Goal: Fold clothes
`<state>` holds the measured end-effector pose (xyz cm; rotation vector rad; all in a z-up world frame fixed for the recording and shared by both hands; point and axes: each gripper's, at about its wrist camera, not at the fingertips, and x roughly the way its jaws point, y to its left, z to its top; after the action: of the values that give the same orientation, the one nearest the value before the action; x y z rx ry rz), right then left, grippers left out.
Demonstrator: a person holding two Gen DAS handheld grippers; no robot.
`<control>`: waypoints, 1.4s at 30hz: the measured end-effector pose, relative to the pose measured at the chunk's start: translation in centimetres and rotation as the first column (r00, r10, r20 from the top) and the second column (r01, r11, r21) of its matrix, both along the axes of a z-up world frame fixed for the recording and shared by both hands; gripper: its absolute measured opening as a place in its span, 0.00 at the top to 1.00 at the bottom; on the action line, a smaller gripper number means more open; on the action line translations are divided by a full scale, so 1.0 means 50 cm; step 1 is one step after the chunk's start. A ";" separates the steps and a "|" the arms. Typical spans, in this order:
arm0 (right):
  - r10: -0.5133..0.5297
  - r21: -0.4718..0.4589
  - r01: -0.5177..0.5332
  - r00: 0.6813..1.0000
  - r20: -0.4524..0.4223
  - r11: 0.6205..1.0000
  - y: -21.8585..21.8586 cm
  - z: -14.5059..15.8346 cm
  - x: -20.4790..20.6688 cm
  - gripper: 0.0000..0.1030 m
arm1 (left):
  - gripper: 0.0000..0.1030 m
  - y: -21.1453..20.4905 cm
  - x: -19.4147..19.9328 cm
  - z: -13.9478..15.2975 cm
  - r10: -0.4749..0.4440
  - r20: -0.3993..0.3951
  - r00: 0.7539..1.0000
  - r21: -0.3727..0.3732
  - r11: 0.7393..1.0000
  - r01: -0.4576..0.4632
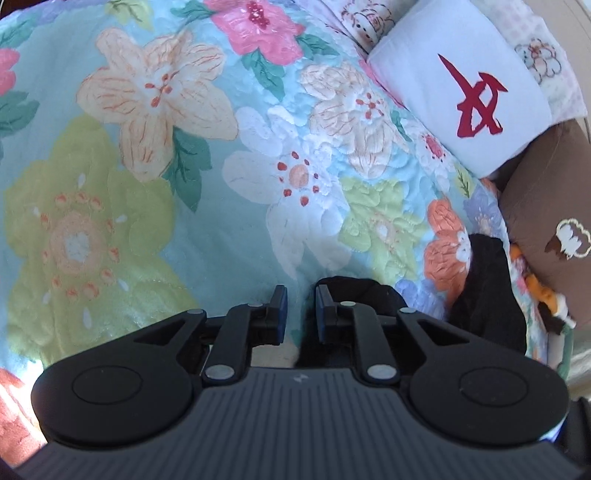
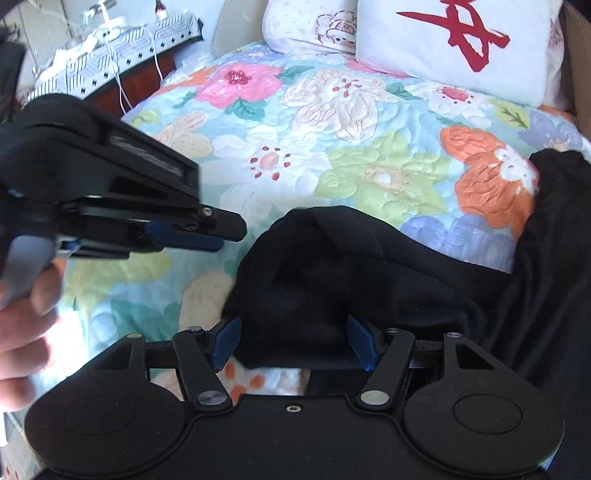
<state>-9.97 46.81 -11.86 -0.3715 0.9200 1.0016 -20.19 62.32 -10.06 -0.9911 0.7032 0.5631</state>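
A black garment (image 2: 351,280) lies bunched on the floral bedspread (image 2: 332,122); in the left wrist view it shows at the lower right (image 1: 484,295). My right gripper (image 2: 293,341) is open, its blue pads either side of the garment's near edge, with cloth between the jaws. My left gripper (image 1: 300,312) is open with a narrow gap and holds nothing; it hovers over the bedspread (image 1: 221,166) just left of the garment. It also appears in the right wrist view (image 2: 207,232), at the left, held by a hand.
A white pillow with a red character (image 1: 465,92) and a floral pillow (image 2: 310,26) lie at the head of the bed. A brown cushion (image 1: 546,229) sits at the right. A nightstand with cables (image 2: 110,48) stands at the far left.
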 end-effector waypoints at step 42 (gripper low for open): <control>-0.317 0.212 0.336 0.941 -0.121 0.918 -0.274 0.064 0.123 0.84 | 0.44 -0.198 0.141 0.054 -0.372 -0.179 0.911 0.257 0.876 0.408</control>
<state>-3.84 33.12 -8.65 0.0227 0.8954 0.8066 -13.15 52.41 -7.34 -0.5197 0.8786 0.3572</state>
